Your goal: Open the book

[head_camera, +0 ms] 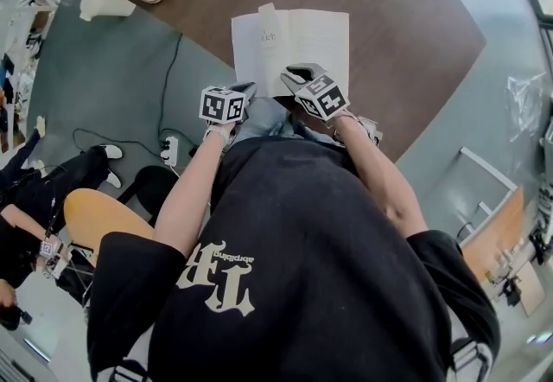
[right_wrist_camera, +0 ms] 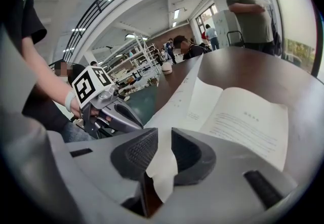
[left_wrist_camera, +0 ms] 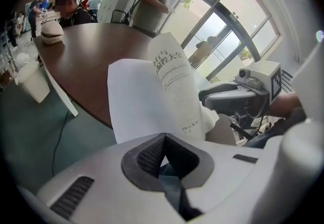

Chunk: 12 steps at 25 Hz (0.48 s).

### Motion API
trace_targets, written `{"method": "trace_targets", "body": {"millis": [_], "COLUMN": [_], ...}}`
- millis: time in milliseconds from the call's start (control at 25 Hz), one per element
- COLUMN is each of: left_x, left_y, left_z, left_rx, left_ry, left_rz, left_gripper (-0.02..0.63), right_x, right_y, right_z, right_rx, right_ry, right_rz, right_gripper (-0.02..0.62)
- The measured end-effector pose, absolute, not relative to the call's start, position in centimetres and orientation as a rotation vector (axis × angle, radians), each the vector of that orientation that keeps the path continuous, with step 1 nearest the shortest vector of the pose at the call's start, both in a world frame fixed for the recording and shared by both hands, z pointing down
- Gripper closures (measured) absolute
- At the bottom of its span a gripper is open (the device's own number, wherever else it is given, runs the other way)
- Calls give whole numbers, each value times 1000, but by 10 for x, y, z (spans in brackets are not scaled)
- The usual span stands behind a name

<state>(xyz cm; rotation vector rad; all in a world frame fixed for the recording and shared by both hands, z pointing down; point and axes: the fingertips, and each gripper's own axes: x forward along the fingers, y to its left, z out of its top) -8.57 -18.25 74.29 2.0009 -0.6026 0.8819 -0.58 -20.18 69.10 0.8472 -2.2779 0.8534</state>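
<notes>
One open book [head_camera: 294, 39] lies on the brown counter [head_camera: 389, 17], at its near edge in front of the person. Two tools meet it there. The right tool [head_camera: 298, 73] is clenched on one page [right_wrist_camera: 163, 159], which is lifted from the spread. The left tool [head_camera: 248, 92] has its jaws closed together just beside the book's near left corner

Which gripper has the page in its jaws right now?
The right gripper: a white page runs between its jaws. The left gripper has its jaws together with none seen between.
</notes>
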Motion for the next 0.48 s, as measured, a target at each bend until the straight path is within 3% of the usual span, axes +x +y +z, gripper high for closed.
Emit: {"method": "trace_targets", "body": {"millis": [480], "left_x": [-115], "left_y": [-244], "left_z": [680], "left_rx": [2172], "left_ry": [-789], "left_rz": [737], "left_gripper": [600], "right_x": [-55], "right_y": [-203], "right_z": [695], "right_rx": [714], "right_ry": [-2307], "right_rz": [804], "right_gripper": [540]}}
